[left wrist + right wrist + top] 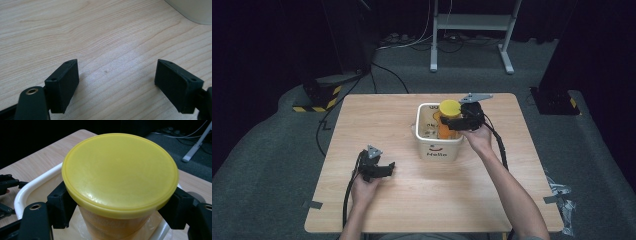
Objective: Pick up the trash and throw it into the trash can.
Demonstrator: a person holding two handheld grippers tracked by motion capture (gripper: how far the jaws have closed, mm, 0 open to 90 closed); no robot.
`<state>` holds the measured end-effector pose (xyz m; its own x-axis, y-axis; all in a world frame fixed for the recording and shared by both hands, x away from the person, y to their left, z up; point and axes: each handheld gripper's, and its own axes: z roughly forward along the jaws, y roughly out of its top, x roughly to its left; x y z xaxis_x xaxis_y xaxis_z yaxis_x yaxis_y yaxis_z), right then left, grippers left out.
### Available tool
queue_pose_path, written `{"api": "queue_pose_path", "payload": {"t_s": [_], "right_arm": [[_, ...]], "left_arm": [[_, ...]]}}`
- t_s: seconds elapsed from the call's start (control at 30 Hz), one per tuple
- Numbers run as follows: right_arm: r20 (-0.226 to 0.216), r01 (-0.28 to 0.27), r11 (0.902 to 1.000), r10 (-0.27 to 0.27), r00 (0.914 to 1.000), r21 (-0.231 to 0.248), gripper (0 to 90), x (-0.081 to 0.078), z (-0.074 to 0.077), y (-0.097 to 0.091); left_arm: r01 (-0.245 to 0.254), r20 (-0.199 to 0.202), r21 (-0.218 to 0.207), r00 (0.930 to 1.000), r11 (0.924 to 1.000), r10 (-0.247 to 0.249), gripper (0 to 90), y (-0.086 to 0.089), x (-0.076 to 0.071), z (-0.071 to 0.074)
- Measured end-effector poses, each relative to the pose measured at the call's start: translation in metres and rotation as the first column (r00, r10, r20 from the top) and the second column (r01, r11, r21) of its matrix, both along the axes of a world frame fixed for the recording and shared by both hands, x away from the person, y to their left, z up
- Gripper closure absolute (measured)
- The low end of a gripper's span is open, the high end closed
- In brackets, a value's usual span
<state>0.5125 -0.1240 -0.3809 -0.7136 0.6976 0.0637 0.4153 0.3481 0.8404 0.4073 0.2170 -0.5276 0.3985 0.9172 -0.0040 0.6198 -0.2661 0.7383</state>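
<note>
My right gripper (460,121) pinches the orange jar (110,225) just below its yellow lid (120,171), holding it upright inside the white tub (438,147). My left gripper (379,169) rests spread, near-left on the table (362,120).

Lit tabletop in a dark room, images soft but legible

High view: the wooden table (422,195) at centre frame is evenly lit from above, surroundings at the upper left and right edges fall to near black, detail soft and low in resolution. Left gripper view: a pale sheen on the wood at centre, soft shadows under both black jaws at the bottom corners. Right gripper view: the yellow lid (120,172) carries a mild glare lower left; background at top dark and blurred
</note>
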Motion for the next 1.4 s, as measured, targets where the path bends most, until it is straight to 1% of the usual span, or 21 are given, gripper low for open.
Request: {"api": "queue_pose_path", "payload": {"t_s": [0.17,0.53,0.63,0.67,0.77,0.8,0.83,0.97,1.07,1.1,1.13,1.17,1.4], "right_arm": [[-0.02,0.005,0.9999,-0.005,0.9998,-0.013,24.1,0.004,-0.006,0.001],[-0.039,0.001,0.9991,-0.003,0.9992,-0.042,24.1,0.007,-0.017,0.01],[-0.037,0.004,0.9984,-0.006,0.9993,-0.056,24.1,0.007,-0.018,0.012],[-0.04,-0.004,0.998,0.002,0.9992,-0.063,24.0,0.008,-0.019,0.012],[-0.041,0.002,0.9977,-0.005,0.9992,-0.068,24.1,0.008,-0.02,0.012],[-0.034,0.011,0.9975,-0.013,0.9993,-0.07,24.1,0.008,-0.021,0.013],[-0.04,0.008,0.9974,-0.011,0.9992,-0.072,24.1,0.008,-0.022,0.013],[-0.034,0.008,0.9961,-0.011,0.9994,-0.088,24.1,0.008,-0.026,0.016],[-0.016,0.007,0.9975,-0.008,0.9998,-0.07,24.0,0.006,-0.031,0.015],[-0.012,0.005,0.9974,-0.006,0.9999,-0.071,24.0,0.006,-0.031,0.015],[-0.02,-0.001,0.9977,0.0,0.9998,-0.067,24.0,0.005,-0.031,0.015],[-0.016,0.001,0.9979,-0.002,0.9999,-0.064,24.0,0.006,-0.031,0.015],[-0.015,-0.007,0.997,0.005,0.9999,-0.077,23.4,0.005,-0.031,0.015]], "left_arm": [[0.0,0.0,0.0,1.0,1.0,0.0,19.8,0.0,0.0,0.0],[-0.002,0.002,-0.004,1.0,1.0,0.002,19.8,0.0,0.0,0.0],[-0.001,0.0,-0.002,1.0,1.0,0.001,19.8,0.0,0.0,0.0],[-0.001,0.001,-0.002,1.0,1.0,0.001,19.8,0.0,0.0,0.0],[-0.001,0.001,-0.003,1.0,1.0,0.001,19.8,0.0,0.0,0.0],[-0.001,0.001,-0.002,1.0,1.0,0.001,19.8,0.0,0.0,0.0],[-0.001,0.001,-0.002,1.0,1.0,0.001,19.8,0.0,0.0,0.0],[-0.001,0.0,-0.003,1.0,1.0,0.001,19.8,0.0,0.0,0.0],[-0.002,0.001,-0.003,1.0,1.0,0.002,19.9,0.0,0.0,0.0],[-0.001,0.0,-0.002,1.0,1.0,0.001,19.9,0.0,0.0,0.0],[-0.001,0.002,-0.003,1.0,1.0,0.001,19.8,0.0,0.0,0.0],[-0.001,0.0,-0.002,1.0,1.0,0.001,19.8,0.0,0.0,0.0],[-0.001,0.001,-0.002,1.0,1.0,0.001,19.8,0.0,0.0,0.0]]}}
